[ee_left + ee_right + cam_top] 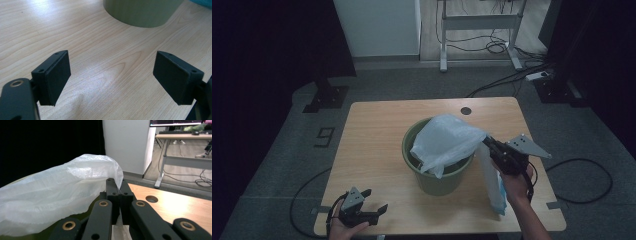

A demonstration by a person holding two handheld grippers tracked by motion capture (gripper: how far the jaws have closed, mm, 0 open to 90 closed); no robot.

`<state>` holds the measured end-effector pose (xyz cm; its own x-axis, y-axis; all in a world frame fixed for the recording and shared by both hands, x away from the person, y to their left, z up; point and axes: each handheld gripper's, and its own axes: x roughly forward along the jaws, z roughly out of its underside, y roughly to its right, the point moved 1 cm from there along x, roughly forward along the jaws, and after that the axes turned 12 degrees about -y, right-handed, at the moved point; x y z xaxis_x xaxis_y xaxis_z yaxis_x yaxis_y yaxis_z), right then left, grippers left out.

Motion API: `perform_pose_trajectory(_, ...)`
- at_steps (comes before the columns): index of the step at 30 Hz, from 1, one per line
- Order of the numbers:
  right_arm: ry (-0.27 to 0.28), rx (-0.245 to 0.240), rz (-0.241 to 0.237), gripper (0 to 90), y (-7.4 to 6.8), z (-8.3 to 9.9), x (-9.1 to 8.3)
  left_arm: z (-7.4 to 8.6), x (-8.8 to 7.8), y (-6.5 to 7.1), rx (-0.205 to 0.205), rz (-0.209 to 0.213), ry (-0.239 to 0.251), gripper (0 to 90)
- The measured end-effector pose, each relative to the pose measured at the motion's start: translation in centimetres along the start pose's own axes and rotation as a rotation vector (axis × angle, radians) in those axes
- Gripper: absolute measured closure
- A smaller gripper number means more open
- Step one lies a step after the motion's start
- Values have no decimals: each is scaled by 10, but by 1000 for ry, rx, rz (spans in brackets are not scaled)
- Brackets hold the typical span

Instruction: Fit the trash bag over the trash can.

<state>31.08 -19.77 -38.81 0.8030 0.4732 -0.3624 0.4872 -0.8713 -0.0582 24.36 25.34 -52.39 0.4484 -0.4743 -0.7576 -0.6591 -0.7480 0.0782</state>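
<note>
Right tool (120, 185) clenched on white plastic bag (57, 192); left tool (111, 80) gapes wide, empty.

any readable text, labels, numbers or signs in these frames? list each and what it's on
"9": a dark numeral on the grey floor left of the table, seen in the high view.
Nothing legible on the green bin, the white plastic bag or either gripper.
The monitor at the top edge of the right gripper view is too cropped and blurred to read.
</note>
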Motion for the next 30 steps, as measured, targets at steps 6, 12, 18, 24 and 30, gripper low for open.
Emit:
perform_pose_trajectory(6, 9, -68, -53, 886, -26, 2, 1, -1, 0, 2, 0, 2, 3, 144)
perform_pose_trajectory(12, -20, -118, -78, 886, -43, 8, 8, -7, -9, 9, 17, 1, 37, 145)
perform_pose_trajectory(18, 8, -96, -53, 885, -32, 6, -1, -18, -17, 20, 54, -1, 71, 148)
perform_pose_trajectory(24, -4, -116, -88, 882, -36, 5, 0, -17, -15, 20, 52, -1, 63, 147)
perform_pose_trajectory(30, -58, -127, -154, 799, -49, 17, 12, -17, -16, 21, 53, 3, 70, 148)
